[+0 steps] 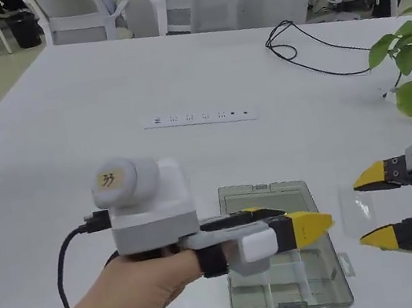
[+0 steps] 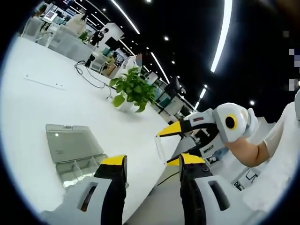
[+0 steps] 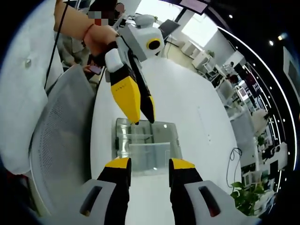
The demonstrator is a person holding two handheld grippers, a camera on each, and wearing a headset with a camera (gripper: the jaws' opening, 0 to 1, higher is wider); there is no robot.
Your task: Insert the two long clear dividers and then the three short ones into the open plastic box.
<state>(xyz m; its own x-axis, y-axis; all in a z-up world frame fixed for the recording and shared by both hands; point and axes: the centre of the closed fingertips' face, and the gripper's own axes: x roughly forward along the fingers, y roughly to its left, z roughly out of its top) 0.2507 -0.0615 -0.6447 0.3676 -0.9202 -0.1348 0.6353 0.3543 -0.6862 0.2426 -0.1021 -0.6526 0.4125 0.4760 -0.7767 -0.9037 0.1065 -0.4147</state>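
— State of the jaws?
— My right gripper (image 1: 369,207) is part open, closed edge to edge across a clear divider (image 3: 149,157). My left gripper (image 1: 318,222) is open and empty, near the box (image 1: 296,302).
— Location of the divider?
— Aloft, just right of the box, whose lid (image 1: 265,195) lies back.
— Handling?
— Judged light, stiff, slick, possibly brittle. Hold the long edges near mid-length and squeeze gently.

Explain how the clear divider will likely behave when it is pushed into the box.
The divider is a thin clear sheet, so it is probably light and somewhat bendy. Held by its edges in the right gripper, it may bow if squeezed hard. Its glossy surface looks slippery, so it could slide out when pressed into the box.
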